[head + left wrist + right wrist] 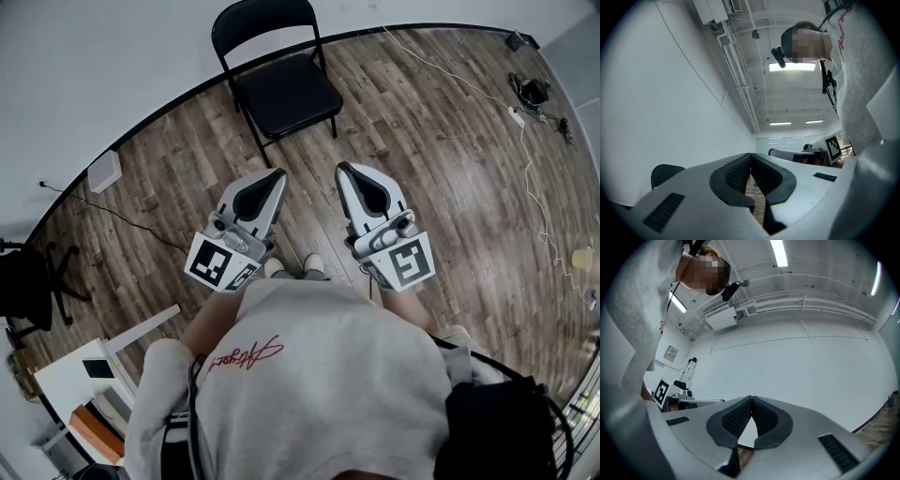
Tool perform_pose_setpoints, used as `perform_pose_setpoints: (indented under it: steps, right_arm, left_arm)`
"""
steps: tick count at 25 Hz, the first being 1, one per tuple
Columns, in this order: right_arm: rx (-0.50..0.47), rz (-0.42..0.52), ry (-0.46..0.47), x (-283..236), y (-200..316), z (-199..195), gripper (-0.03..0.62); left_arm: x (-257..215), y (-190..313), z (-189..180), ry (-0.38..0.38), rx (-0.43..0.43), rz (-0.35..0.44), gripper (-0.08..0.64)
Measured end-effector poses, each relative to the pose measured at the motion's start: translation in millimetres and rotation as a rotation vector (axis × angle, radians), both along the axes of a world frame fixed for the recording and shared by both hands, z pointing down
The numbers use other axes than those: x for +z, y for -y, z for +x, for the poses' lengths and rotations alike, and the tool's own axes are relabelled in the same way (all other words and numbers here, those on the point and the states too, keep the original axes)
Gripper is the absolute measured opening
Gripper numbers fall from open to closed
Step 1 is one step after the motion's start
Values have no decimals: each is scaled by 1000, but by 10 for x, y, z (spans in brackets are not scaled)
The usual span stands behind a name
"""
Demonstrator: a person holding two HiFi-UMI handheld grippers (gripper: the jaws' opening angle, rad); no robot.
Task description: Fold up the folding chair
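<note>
We stood on a dark wood-plank floor that met a plain white wall on the far side, where the black folding chair stood open close to that wall. We held the left gripper and right gripper side by side near our body, well apart from the chair, each with its jaws closed together on nothing. A white cable trailed over the floor at the right, and a small white box lay by the wall at the left.
</note>
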State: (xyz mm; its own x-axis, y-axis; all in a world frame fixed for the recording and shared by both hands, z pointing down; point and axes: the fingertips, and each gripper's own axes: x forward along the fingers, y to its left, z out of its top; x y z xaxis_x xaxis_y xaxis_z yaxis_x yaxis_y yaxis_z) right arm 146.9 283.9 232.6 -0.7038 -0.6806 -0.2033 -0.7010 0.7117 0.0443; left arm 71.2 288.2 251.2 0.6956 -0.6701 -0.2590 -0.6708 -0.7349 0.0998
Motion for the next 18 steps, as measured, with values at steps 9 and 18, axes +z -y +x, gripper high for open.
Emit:
perform_pose_setpoints:
  steps: [9, 18]
  right_arm:
    - [20, -7, -15, 38, 8, 11, 15]
    - [13, -7, -21, 44, -11, -42, 15]
  left_arm:
    - [-44, -15, -13, -6, -2, 13, 17]
    - [-37, -30, -48, -11, -7, 7, 17]
